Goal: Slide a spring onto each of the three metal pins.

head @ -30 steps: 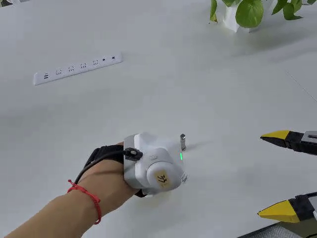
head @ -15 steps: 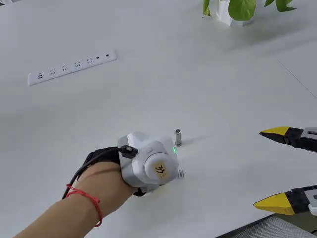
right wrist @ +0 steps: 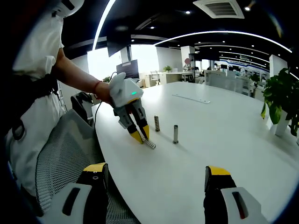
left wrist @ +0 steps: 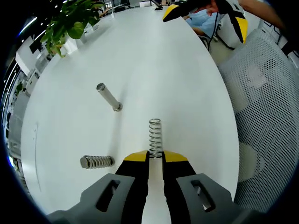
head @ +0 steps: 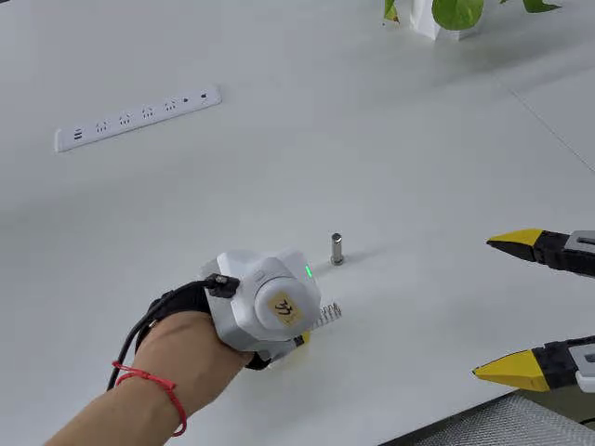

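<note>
Head view: you are holding the left gripper [head: 307, 333] low over the white worktop [head: 372, 139], and its yellow-tipped jaws are pinching one end of a small coiled metal spring [head: 327, 314]. The spring is pointing away from the jaws, roughly toward a short bare metal pin [head: 337, 249] that is standing upright close beyond it.

Left gripper view: the jaws are clenching the near end of the spring [left wrist: 155, 135]. The bare pin [left wrist: 108, 96] is sitting ahead and to the left. A second metal pin already wearing a spring [left wrist: 96, 162] is standing further left, near the jaws.

The right gripper [head: 511, 307] is hovering well apart at the right edge, with its jaws spread wide and grasping nothing. Its own view is showing both pins side by side.

A white power strip [head: 138, 118] is lying far off on the worktop, and a green potted plant [head: 432, 11] is sitting at the far edge.
</note>
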`<state>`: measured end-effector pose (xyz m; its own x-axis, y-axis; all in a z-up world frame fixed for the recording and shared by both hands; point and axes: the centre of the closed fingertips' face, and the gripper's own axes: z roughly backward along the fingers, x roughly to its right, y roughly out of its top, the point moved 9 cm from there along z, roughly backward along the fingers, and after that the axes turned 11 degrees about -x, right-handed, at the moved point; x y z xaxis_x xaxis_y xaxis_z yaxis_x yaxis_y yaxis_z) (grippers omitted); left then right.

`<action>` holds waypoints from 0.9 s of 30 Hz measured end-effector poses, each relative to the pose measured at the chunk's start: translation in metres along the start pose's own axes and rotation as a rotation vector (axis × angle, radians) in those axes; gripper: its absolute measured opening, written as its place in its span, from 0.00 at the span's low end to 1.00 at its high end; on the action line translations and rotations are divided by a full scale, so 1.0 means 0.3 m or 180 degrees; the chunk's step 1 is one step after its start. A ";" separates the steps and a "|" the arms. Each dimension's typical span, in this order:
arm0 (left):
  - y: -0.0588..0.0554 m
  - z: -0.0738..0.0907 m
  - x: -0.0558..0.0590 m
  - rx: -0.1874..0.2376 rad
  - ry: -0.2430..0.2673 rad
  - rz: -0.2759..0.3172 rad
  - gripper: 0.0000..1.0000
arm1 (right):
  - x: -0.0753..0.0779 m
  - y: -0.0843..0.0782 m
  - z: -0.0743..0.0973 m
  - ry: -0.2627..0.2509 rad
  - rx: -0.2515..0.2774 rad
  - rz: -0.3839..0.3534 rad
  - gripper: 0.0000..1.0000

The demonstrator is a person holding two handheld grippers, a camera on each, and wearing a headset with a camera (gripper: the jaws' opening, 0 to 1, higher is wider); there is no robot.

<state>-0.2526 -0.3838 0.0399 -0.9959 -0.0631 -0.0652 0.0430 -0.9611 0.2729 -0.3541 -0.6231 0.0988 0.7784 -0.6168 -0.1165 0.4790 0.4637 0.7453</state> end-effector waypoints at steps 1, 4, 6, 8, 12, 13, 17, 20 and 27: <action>0.002 -0.001 -0.003 -0.0011 -0.0014 0.0012 0.07 | -0.001 -0.001 -0.002 0.0001 -0.0001 -0.0005 0.84; 0.002 -0.002 -0.006 -0.0030 -0.0046 0.0079 0.06 | -0.005 -0.002 -0.007 0.0011 -0.0006 -0.0015 0.84; 0.001 -0.002 -0.003 -0.0036 -0.0035 0.0071 0.06 | -0.009 -0.001 -0.011 0.0023 -0.0013 -0.0017 0.83; 0.000 -0.002 0.002 -0.0026 -0.0044 0.0095 0.06 | -0.013 0.001 -0.014 0.0033 -0.0011 -0.0016 0.83; -0.001 -0.003 0.015 0.0020 -0.0095 0.0136 0.06 | -0.017 0.005 -0.019 0.0032 0.0007 -0.0035 0.83; -0.001 -0.003 0.017 0.0028 -0.0102 0.0143 0.06 | -0.017 0.007 -0.020 0.0033 0.0012 -0.0037 0.83; 0.001 0.000 0.028 0.0091 -0.0132 0.0175 0.06 | -0.029 0.013 -0.029 0.0068 0.0005 -0.0029 0.82; 0.003 0.008 0.034 0.0161 -0.0145 0.0208 0.06 | -0.036 0.020 -0.036 0.0101 -0.0015 -0.0017 0.81; 0.007 0.055 0.054 0.0475 -0.0202 0.0363 0.06 | -0.043 0.066 -0.041 0.0155 -0.0021 0.0039 0.78</action>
<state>-0.2699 -0.3824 0.0551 -0.9885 -0.1475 0.0336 0.1481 -0.8978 0.4148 -0.3497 -0.5980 0.1069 0.8031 -0.5793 -0.1394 0.4717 0.4753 0.7427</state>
